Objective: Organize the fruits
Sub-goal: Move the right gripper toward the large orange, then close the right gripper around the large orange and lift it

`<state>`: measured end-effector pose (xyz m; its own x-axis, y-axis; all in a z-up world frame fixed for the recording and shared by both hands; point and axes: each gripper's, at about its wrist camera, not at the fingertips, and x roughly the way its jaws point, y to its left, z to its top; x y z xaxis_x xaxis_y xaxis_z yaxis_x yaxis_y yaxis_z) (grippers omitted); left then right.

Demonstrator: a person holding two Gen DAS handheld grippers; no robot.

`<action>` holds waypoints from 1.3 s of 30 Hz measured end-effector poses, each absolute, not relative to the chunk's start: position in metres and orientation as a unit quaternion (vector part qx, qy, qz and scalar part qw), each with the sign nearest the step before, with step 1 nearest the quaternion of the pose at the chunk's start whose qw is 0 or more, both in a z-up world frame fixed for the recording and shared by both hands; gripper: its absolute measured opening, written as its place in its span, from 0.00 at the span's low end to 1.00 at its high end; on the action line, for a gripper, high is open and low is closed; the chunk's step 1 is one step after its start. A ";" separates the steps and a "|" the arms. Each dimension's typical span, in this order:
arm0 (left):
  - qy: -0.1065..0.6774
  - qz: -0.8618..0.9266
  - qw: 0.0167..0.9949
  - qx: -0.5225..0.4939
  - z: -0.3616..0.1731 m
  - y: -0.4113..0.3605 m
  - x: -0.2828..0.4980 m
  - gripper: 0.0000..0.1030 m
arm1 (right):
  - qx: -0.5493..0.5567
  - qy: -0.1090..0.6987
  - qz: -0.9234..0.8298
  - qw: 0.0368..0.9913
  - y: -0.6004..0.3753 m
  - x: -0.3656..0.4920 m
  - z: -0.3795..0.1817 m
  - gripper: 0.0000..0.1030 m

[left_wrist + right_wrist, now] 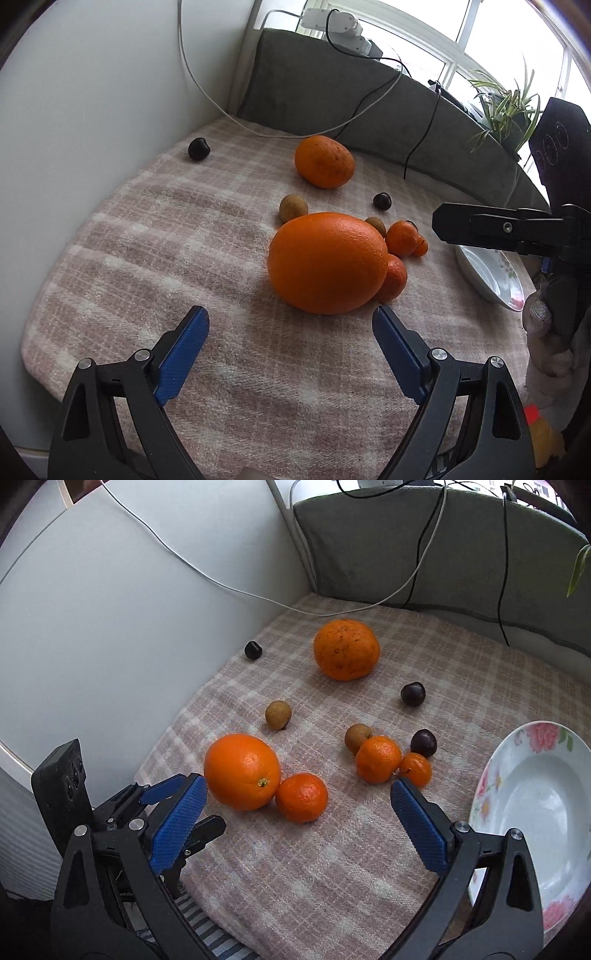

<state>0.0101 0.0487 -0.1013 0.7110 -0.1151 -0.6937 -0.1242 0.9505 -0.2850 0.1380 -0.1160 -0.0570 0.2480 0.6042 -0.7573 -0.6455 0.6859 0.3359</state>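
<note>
A large orange (327,262) (242,771) lies on the plaid cloth, just ahead of my open, empty left gripper (290,325). A mandarin (301,797) touches its right side. A second big orange (324,161) (346,649) lies farther back. Two mandarins (378,758) (416,769), brown longans (278,714) (357,737) and dark cherries (413,693) (423,742) (253,650) are scattered around. My right gripper (295,797) is open and empty above the near mandarin. A white floral plate (535,801) (487,278) sits at the right, empty.
A white wall (110,627) borders the cloth on the left and a grey cushion back (424,554) stands behind, with cables (424,576) draped over it. A potted plant (506,103) stands at the window. The left gripper (173,805) shows in the right wrist view.
</note>
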 end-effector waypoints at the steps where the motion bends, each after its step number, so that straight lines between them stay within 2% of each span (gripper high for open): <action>1: 0.383 -0.003 0.909 -0.163 -0.103 0.050 0.011 0.87 | -0.024 0.472 0.402 0.784 -0.110 0.139 -0.058 0.91; 5: 0.385 -0.011 0.906 -0.175 -0.106 0.051 0.012 0.86 | -0.019 0.493 0.425 0.759 -0.094 0.146 -0.065 0.88; 6: 0.383 -0.012 0.907 -0.175 -0.105 0.051 0.011 0.79 | -0.015 0.499 0.431 0.752 -0.091 0.147 -0.067 0.87; 8: 0.383 -0.016 0.905 -0.184 -0.106 0.053 0.012 0.71 | -0.012 0.509 0.440 0.740 -0.084 0.149 -0.071 0.85; 21: 0.379 -0.046 0.903 -0.195 -0.106 0.049 0.023 0.67 | -0.012 0.527 0.455 0.718 -0.065 0.159 -0.090 0.84; 25: 0.380 -0.055 0.902 -0.196 -0.106 0.047 0.024 0.64 | -0.007 0.542 0.463 0.701 -0.059 0.161 -0.096 0.71; 30: 0.379 -0.060 0.901 -0.200 -0.106 0.046 0.028 0.60 | -0.002 0.548 0.469 0.692 -0.056 0.160 -0.100 0.66; 39: 0.376 -0.061 0.902 -0.204 -0.105 0.048 0.026 0.60 | -0.009 0.541 0.466 0.700 -0.056 0.155 -0.095 0.66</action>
